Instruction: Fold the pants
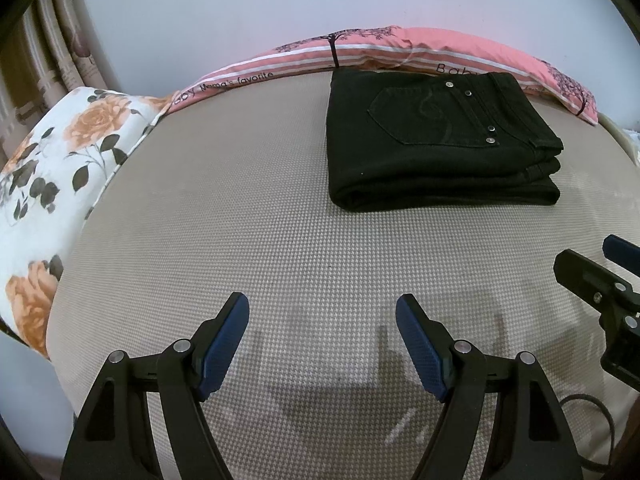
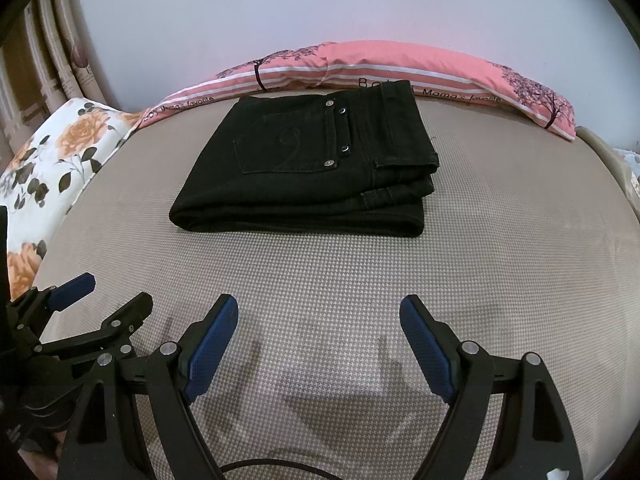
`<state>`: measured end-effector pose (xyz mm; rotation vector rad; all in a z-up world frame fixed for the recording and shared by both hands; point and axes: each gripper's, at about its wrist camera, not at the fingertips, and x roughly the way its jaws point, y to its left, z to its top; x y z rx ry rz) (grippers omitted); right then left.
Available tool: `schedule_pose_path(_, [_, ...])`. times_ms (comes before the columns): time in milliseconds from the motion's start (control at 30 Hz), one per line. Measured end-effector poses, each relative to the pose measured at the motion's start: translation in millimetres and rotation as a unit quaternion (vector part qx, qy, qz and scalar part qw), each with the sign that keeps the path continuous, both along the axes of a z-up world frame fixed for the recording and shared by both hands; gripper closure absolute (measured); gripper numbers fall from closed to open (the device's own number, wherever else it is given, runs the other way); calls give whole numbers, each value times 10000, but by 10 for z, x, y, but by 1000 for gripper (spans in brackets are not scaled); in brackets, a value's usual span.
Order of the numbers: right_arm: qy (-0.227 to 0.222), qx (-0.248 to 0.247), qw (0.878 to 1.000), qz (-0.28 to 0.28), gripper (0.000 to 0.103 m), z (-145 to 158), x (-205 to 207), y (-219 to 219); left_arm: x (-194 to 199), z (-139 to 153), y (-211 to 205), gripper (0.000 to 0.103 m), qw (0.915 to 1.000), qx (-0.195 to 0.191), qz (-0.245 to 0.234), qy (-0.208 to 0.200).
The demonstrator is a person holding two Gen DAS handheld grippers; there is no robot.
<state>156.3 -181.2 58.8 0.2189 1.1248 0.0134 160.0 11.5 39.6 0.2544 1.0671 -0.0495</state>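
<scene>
Black pants (image 1: 436,140) lie folded in a flat stack on the beige bed, back pocket up, near the far edge; they also show in the right wrist view (image 2: 308,164). My left gripper (image 1: 322,308) is open and empty, low over the bed, well short of the pants. My right gripper (image 2: 318,310) is open and empty, also short of the pants. The right gripper shows at the right edge of the left wrist view (image 1: 592,268), and the left gripper shows at the left edge of the right wrist view (image 2: 108,292).
A pink striped pillow (image 1: 400,50) lies along the far edge against the pale wall, also in the right wrist view (image 2: 420,68). A floral pillow (image 1: 60,160) sits on the left. Curtains (image 1: 44,60) hang at far left. A black cable (image 2: 264,466) runs below.
</scene>
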Motion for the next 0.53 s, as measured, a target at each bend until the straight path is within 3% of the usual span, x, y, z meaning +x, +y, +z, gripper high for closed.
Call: schedule_pose_path(533, [42, 12, 10000, 6, 22, -10, 1, 14, 19, -20, 15, 27, 10000, 25, -79, 41])
